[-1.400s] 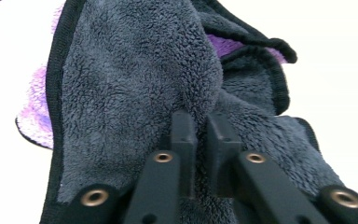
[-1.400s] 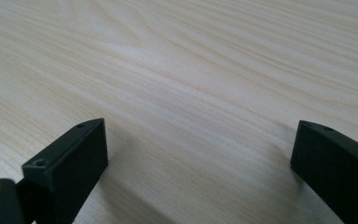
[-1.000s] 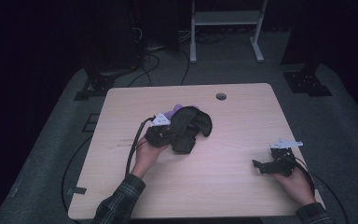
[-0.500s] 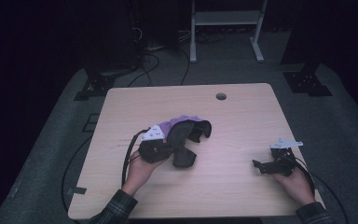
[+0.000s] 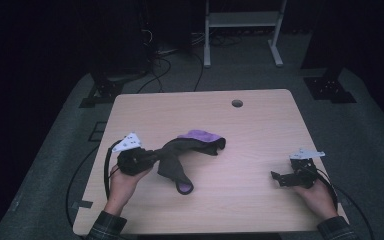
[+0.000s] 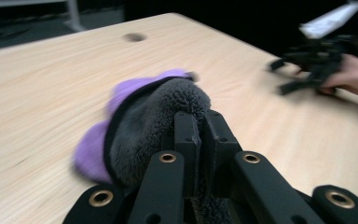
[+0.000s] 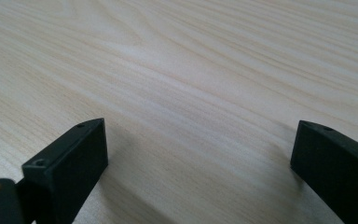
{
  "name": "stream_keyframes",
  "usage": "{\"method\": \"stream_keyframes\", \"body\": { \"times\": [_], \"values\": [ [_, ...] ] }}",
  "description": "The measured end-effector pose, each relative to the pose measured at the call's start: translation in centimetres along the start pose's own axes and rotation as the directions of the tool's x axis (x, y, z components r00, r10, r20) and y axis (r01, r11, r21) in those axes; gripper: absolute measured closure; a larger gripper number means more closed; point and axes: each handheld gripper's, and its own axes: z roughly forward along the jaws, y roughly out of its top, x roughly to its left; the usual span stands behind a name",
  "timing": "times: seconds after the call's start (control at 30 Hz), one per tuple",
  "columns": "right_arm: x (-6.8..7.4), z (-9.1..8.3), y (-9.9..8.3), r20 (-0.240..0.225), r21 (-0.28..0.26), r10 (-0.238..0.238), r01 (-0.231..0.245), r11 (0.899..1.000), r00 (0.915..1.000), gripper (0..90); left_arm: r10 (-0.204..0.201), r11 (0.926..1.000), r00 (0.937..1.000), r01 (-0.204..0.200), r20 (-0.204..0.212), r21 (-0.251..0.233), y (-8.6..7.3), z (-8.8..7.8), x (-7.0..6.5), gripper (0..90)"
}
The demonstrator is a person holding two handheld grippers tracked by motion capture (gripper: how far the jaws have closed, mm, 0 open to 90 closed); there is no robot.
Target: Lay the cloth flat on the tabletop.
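Sock (image 5: 180,155) gripped at the desk's (image 5: 260,130) left.
It is clamped in the left gripper's (image 5: 147,157) closed jaws, so it trails limp across the wood; the right gripper (image 5: 280,177) is kept open, apart.

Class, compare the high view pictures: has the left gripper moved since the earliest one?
Yes. The left gripper, shut on the fuzzy sock, has moved toward the table's left edge, farther from the table's hole.

The sock (image 6: 140,130) is blurred in the left gripper view, its pinched edge hidden between the jaws; the right gripper (image 6: 314,65) beyond is blurred too.
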Motion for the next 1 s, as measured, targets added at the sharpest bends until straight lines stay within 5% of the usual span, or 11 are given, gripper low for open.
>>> {"method": "stream_keyframes", "body": {
  "times": [0.17, 0.27, 0.4, 0.63, 0.77, 0.93, 1.0],
  "values": [
    [0.0, 0.0, 0.0, -0.001, 0.001, -0.001, 0.001, 1.0, 1.0, 3.8, -0.062, 0.9974, 0.9923, 0.066, -0.107, 0.029, -1.6, -0.1, 2.9, 85.0],
    [-0.1, -0.4, 0.3, -0.013, 0.016, -0.014, 0.014, 1.0, 0.9998, 16.4, -0.052, 0.9939, 0.9814, 0.069, -0.185, 0.086, -2.7, 0.2, 4.0, 82.3],
    [0.1, -0.5, 0.8, -0.019, 0.055, -0.016, 0.017, 0.998, 0.9997, 21.8, -0.037, 0.9906, 0.9773, 0.063, -0.209, 0.122, -3.0, 0.5, 4.1, 68.3],
    [1.4, -1.3, 2.2, -0.117, -0.003, -0.004, 0.004, 1.0, 0.9932, 30.1, -0.002, 0.9898, 0.9753, 0.033, -0.221, 0.139, -3.0, 1.0, 2.7, 36.0],
    [3.2, -1.0, 4.1, -0.206, -0.045, -0.053, 0.045, 0.998, 0.977, 33.9, 0.025, 0.9859, 0.9769, 0.011, -0.212, 0.167, -3.3, 1.6, 1.6, 32.0],
    [4.7, 0.1, 5.7, -0.263, -0.064, -0.094, 0.08, 0.995, 0.9603, 39.9, 0.036, 0.9807, 0.9765, 0.007, -0.212, 0.195, -3.8, 1.9, 1.4, 32.0],
    [6.0, 1.5, 7.2, -0.311, -0.06, -0.122, 0.109, 0.992, 0.9424, 45.4, 0.038, 0.9772, 0.9745, 0.01, -0.221, 0.212, -4.2, 2.1, 1.8, 32.1]
  ]
}}
